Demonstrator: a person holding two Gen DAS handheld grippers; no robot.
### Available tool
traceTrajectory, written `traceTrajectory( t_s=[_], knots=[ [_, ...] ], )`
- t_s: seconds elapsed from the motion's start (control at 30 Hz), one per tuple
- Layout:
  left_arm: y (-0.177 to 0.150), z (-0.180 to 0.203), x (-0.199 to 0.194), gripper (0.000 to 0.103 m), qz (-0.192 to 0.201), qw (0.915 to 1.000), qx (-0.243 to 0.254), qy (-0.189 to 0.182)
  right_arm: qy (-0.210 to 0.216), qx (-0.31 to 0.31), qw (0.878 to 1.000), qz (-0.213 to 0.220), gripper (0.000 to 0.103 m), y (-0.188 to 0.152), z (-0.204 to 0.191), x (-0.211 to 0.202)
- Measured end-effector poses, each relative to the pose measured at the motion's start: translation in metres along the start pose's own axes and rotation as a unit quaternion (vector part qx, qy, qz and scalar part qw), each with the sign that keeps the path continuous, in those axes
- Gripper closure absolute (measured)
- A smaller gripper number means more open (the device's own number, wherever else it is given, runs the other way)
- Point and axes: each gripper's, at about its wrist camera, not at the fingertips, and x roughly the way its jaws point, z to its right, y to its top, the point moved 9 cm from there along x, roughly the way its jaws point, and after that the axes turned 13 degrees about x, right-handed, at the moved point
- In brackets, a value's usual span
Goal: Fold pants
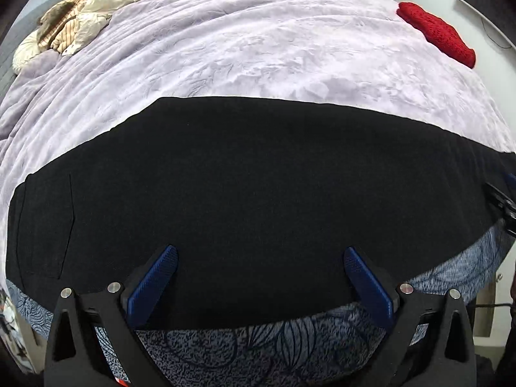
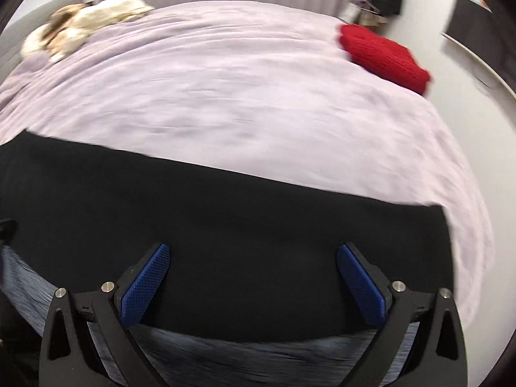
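Observation:
Black pants (image 1: 251, 187) lie flat across the near edge of a bed with a lilac cover (image 1: 258, 48); they also show in the right wrist view (image 2: 242, 225). My left gripper (image 1: 259, 254) is open, its blue pads over the pants' near edge, holding nothing. My right gripper (image 2: 253, 251) is open too, just above the pants near their right end (image 2: 441, 213). The right wrist view is blurred by motion. Part of the right gripper shows at the far right of the left wrist view (image 1: 503, 200).
A red knitted garment (image 1: 438, 32) lies at the bed's far right corner, also in the right wrist view (image 2: 383, 54). A cream and striped bundle (image 1: 77, 22) lies at the far left. A blue patterned bedside cover (image 1: 274, 348) hangs below the pants.

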Motion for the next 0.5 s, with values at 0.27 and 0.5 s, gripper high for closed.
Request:
traceTrajectory(
  t_s=[0.27,0.5],
  knots=[
    [-0.006,0.029,-0.024,0.0,-0.001,0.9988,0.002,-0.049,0.101,0.056,0.993,0.04,0.0,-0.05,0.08,-0.087],
    [0.031,0.092,-0.007,0.0,-0.008,0.9975,0.056,-0.043,0.179,0.127,0.975,0.032,0.0,-0.087,0.084,-0.074]
  ],
)
